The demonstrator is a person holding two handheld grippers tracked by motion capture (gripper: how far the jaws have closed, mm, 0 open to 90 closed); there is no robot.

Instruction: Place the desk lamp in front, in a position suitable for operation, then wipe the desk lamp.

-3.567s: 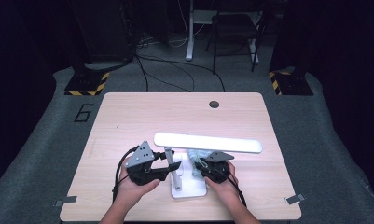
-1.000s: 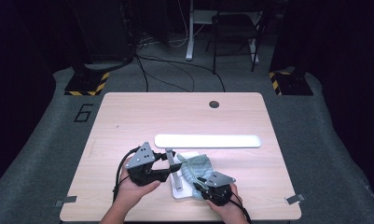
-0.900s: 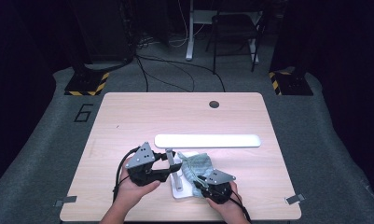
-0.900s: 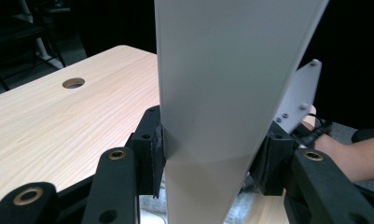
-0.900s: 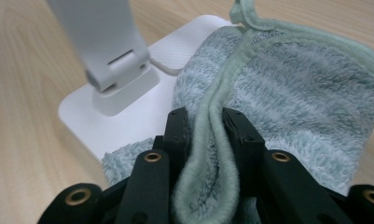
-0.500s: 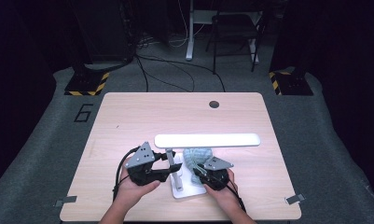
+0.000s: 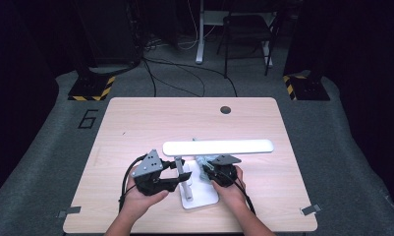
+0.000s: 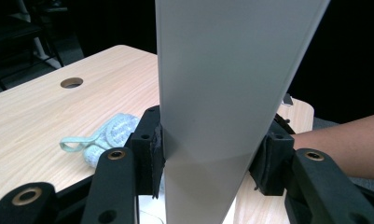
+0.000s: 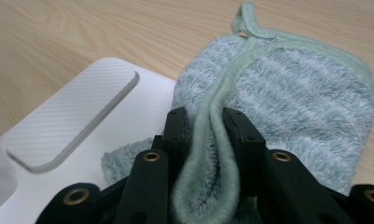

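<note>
A lamp (image 7: 192,189) post is clamped by the left gripper (image 7: 174,176) on the table (image 7: 135,123); a cloth (image 9: 287,98), lying partly on the lamp's base, is pinched by the right gripper (image 9: 205,121).

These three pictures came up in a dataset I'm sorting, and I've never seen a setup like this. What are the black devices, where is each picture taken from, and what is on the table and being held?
A person at a light wooden table holds a black hand-held gripper in each hand; each has two fingers that clamp things.

The high view comes from a fixed camera above the table. The other two come from small cameras riding on the grippers, looking along their fingers.

On the table stands a white desk lamp with a flat base, an upright post and a long light bar.

The left gripper clamps the lamp's post between its fingers. The right gripper pinches a fluffy pale green-blue cloth, which lies partly on the lamp's base and partly on the table.
</note>
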